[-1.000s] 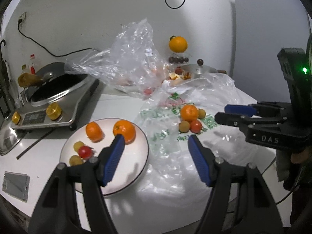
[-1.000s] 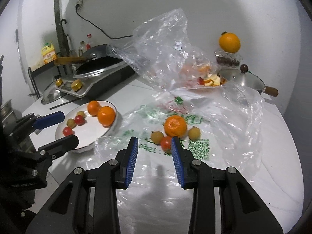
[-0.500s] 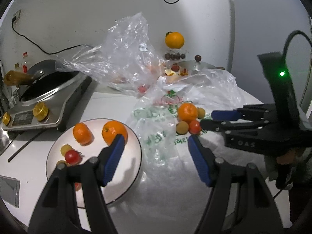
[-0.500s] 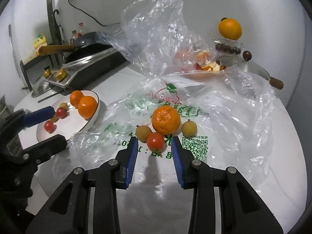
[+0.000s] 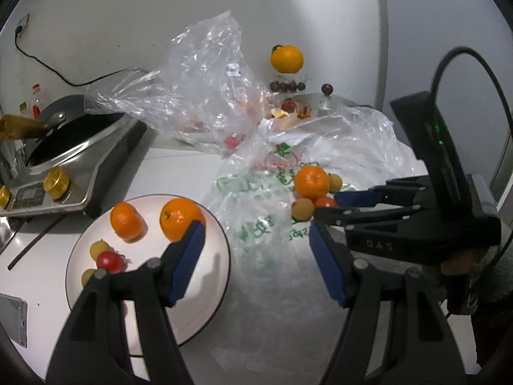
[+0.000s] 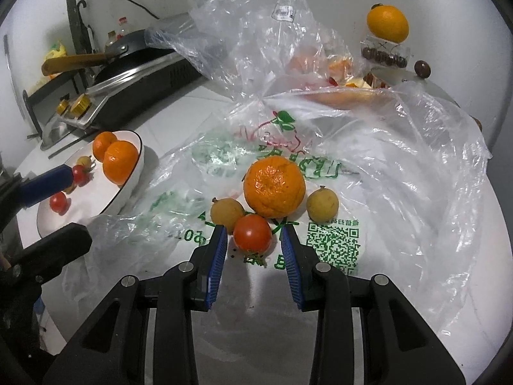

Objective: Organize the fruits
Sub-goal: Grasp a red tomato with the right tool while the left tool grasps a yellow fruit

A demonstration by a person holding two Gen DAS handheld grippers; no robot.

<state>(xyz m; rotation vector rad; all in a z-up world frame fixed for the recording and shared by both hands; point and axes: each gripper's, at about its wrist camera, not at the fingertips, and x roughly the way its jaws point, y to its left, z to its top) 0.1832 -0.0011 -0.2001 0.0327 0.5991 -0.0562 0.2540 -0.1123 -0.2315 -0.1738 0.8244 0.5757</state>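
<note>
A red tomato (image 6: 252, 233), an orange (image 6: 273, 186) and two small yellow fruits (image 6: 226, 214) lie on a flat printed plastic bag (image 6: 333, 189). My right gripper (image 6: 254, 237) is open, its blue fingertips on either side of the tomato without touching it. It shows in the left wrist view (image 5: 327, 205) beside the same orange (image 5: 311, 177). A white plate (image 5: 198, 292) holds two oranges (image 5: 181, 218), a tomato (image 5: 107, 260) and small yellow fruits. My left gripper (image 5: 255, 250) is open and empty, above the plate's right edge.
An induction cooker with a black pan (image 5: 69, 147) stands at the left. A crumpled clear bag (image 5: 198, 83) with fruit scraps lies at the back. An orange (image 5: 286, 58) sits on a container by the wall. A pot lid (image 5: 330, 101) lies behind.
My right gripper has moved forward to the fruit pile, so its fingertips now flank the tomato. The left gripper has shifted slightly; both stay open.
</note>
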